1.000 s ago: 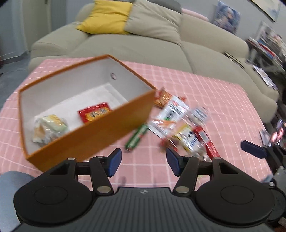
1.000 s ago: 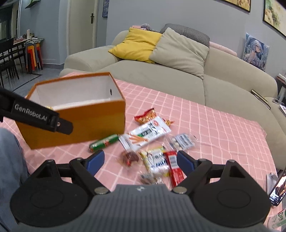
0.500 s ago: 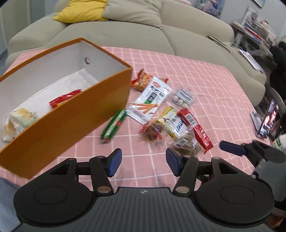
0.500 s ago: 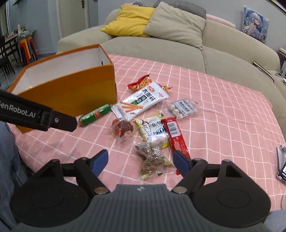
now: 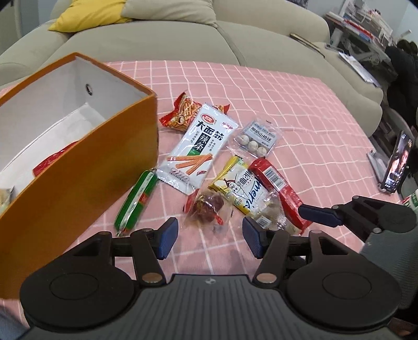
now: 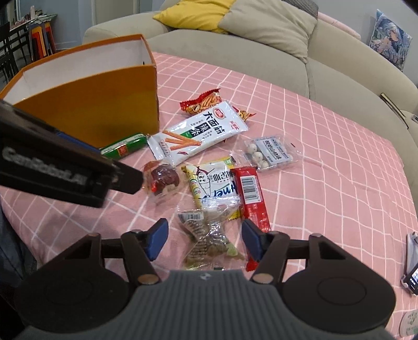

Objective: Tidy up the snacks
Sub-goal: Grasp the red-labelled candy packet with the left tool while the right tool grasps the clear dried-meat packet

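The left tongs (image 5: pixel 210 236) hang wide open with nothing between the blue pads, low over the pink checked tabletop (image 5: pixel 300 109). Just beyond their tips lies a clear wrapper with a dark red sweet (image 5: pixel 209 206). The right tongs (image 6: pixel 203 239) are also spread wide and hold nothing; a clear packet of brownish bits (image 6: pixel 209 235) lies on the cloth between their fingers, with the left pad clearly apart from it and the right pad too close to tell.

The orange box (image 5: pixel 86 167) stands at the left of the tabletop, open at the top, white inside. A red packet (image 5: pixel 53 160) shows on its floor, and part of a pale packet sits at the picture's left edge.

The other snacks lie loose to the right of the box. A green sausage (image 5: pixel 137 200) lies just beside its front wall. A white strip-snack bag (image 5: pixel 199 147) overlaps a red-orange bag (image 5: pixel 180 113) behind it. A clear pack of white balls (image 5: pixel 257 138) lies further right. A yellow-and-white packet (image 5: pixel 241 187) sits beside a red bar (image 5: pixel 277 189) with a barcode; the two touch along their length. The clear packet overlaps the near end of the yellow-and-white one.

A beige sofa (image 6: pixel 261 60) with a yellow cushion (image 6: pixel 193 13) stands behind the tabletop.
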Tool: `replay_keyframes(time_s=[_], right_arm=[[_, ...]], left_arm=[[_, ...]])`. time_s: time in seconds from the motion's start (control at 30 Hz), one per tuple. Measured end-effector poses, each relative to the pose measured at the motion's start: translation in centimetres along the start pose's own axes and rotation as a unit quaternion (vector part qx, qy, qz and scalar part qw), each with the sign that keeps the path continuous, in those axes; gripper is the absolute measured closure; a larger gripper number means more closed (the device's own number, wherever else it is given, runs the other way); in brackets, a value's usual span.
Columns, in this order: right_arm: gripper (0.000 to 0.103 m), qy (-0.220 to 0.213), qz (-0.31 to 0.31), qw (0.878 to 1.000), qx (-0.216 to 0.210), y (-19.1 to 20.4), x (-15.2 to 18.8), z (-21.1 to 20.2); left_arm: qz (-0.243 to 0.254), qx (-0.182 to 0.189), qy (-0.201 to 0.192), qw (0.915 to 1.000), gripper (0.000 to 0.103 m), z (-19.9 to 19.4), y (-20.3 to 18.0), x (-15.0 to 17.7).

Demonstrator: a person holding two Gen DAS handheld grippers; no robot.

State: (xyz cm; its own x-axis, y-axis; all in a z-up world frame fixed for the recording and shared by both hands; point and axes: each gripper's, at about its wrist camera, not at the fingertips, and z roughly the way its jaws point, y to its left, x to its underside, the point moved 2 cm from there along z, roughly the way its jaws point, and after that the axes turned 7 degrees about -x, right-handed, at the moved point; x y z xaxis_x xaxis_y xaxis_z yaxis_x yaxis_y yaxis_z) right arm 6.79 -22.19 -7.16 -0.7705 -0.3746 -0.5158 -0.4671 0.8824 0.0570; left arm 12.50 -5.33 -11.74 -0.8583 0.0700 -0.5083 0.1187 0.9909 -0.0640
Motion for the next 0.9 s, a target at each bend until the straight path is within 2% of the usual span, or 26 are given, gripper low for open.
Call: replay_keyframes(time_s=[0.23,0.5,0.63,0.7,0.83,0.9], right_arm=[[0.055,0.01,0.024,0.999,-0.02,-1.3,-0.4,0.9],[0.058,0.032,0.037,0.998,-0.042,-1.6,-0.4,2.2],[0.06,0.036,0.038,0.998,-0.044,-1.9,-0.6,2.7],[0.061,0.038,0.04,0.997,-0.048,-2.1,-0.8,2.9],[0.064,0.042,0.038,0.997,-0.055,-2.2,-0.9,3.0],[0.065,0.043,0.036,0.997,-0.056,-2.2,-0.9,3.1]], left_arm=[[-0.01,0.01,0.026,0.9996,0.036,2.7,0.5,-1.0],[0.026,0.002,0.05,0.9984,0.036,5.3,-0.2,-2.0],[0.026,0.001,0.059,0.9979,0.036,6.2,-0.5,-2.2],[0.026,0.003,0.066,0.9975,0.038,6.6,-0.5,-2.3],[0.026,0.002,0.079,0.9966,0.052,7.1,-0.8,-2.3],[0.025,-0.002,0.077,0.9967,0.054,7.2,-0.9,-2.2]])
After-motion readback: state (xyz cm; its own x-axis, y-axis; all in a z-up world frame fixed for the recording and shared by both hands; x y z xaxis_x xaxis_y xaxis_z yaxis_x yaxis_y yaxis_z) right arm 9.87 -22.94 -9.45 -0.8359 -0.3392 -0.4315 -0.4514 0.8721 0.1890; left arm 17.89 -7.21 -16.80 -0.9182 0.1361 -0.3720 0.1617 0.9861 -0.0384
